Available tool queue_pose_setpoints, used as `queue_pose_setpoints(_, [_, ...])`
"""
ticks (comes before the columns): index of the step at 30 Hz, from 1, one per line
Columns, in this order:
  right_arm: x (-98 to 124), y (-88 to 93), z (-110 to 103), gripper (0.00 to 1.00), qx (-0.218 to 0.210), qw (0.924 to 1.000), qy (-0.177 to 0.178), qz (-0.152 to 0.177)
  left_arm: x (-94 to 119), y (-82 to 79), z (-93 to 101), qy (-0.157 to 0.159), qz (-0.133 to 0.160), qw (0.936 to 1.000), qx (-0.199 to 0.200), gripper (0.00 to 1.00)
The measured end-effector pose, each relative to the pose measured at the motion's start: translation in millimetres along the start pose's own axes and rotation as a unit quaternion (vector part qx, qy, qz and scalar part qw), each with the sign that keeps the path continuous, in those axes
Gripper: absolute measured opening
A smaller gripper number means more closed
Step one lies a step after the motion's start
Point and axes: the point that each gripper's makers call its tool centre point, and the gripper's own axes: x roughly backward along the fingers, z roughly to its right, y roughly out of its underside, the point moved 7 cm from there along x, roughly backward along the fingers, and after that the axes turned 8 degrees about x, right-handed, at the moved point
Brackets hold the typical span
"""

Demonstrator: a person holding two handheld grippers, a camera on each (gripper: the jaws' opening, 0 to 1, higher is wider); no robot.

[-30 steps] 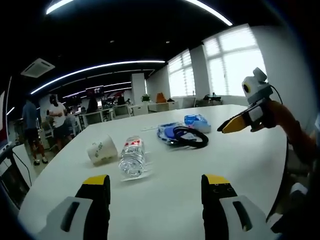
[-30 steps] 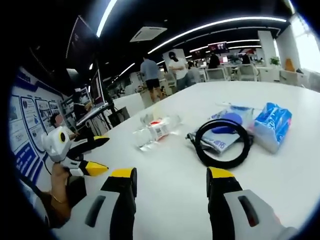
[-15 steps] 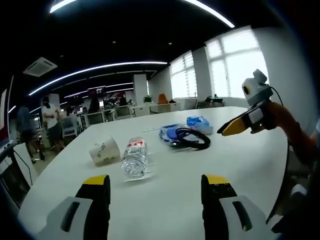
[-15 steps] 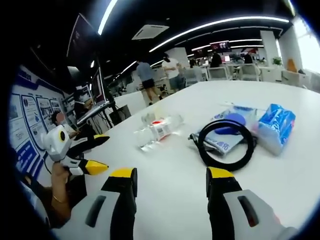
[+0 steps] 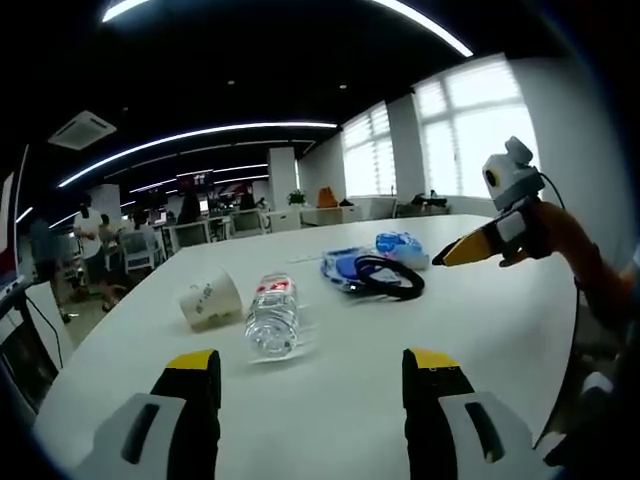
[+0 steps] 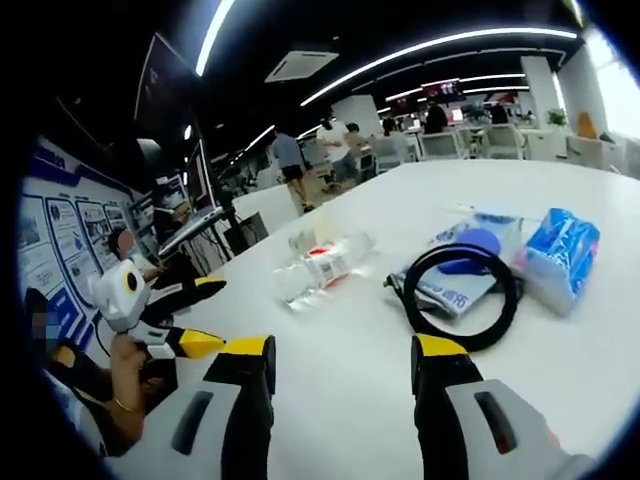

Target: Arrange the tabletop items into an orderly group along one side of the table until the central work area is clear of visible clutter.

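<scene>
On the white table (image 5: 480, 320) lie a tipped paper cup (image 5: 210, 298), a clear water bottle (image 5: 273, 315) on its side, a coiled black cable (image 5: 387, 277) over a blue pouch (image 5: 337, 265), and a blue tissue pack (image 5: 402, 244). My left gripper (image 5: 310, 372) hovers open above the near table edge, short of the bottle. The right gripper (image 5: 462, 250) comes in from the right, above the table. In the right gripper view my right gripper (image 6: 340, 362) is open, with the bottle (image 6: 322, 266), cable (image 6: 458, 296), pouch (image 6: 468, 272) and tissue pack (image 6: 560, 258) ahead. The left gripper (image 6: 190, 315) shows at left, open.
The table (image 6: 350, 330) stands in an open office with desks, chairs and windows beyond. Several people (image 6: 330, 150) stand past its far end. A person's hand (image 6: 125, 375) holds the left gripper near a wall with posters (image 6: 50, 250).
Both views have shifted slightly with the hands. The tabletop items lie where they were. People in the background have walked to new spots.
</scene>
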Motion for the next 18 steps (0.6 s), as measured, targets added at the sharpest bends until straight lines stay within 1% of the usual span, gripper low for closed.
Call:
queue_pose_setpoints(4, [-1.9, -2.6, -1.9, 0.52, 0.009, 1.0000, -0.003, -0.002, -0.3, -0.1, 0.3, -0.001, 0.000, 1.0000, -0.004, 0.73])
queue_pose_setpoints(7, [-3.7, -3.8, -2.0, 0.52, 0.007, 1.0000, -0.004, -0.002, -0.8, -0.5, 1.3, 0.000, 0.000, 1.0000, -0.008, 0.73])
queue_pose_setpoints(11, [-8.6, -3.5, -2.4, 0.52, 0.010, 0.9999, -0.007, -0.007, -2.7, -1.8, 3.6, 0.016, 0.003, 0.9999, 0.005, 0.73])
queue_pose_setpoints(18, [-10.7, -1.8, -2.2, 0.52, 0.006, 0.9999, -0.013, -0.010, -3.1, -2.1, 3.3, 0.014, 0.002, 0.9999, 0.001, 0.73])
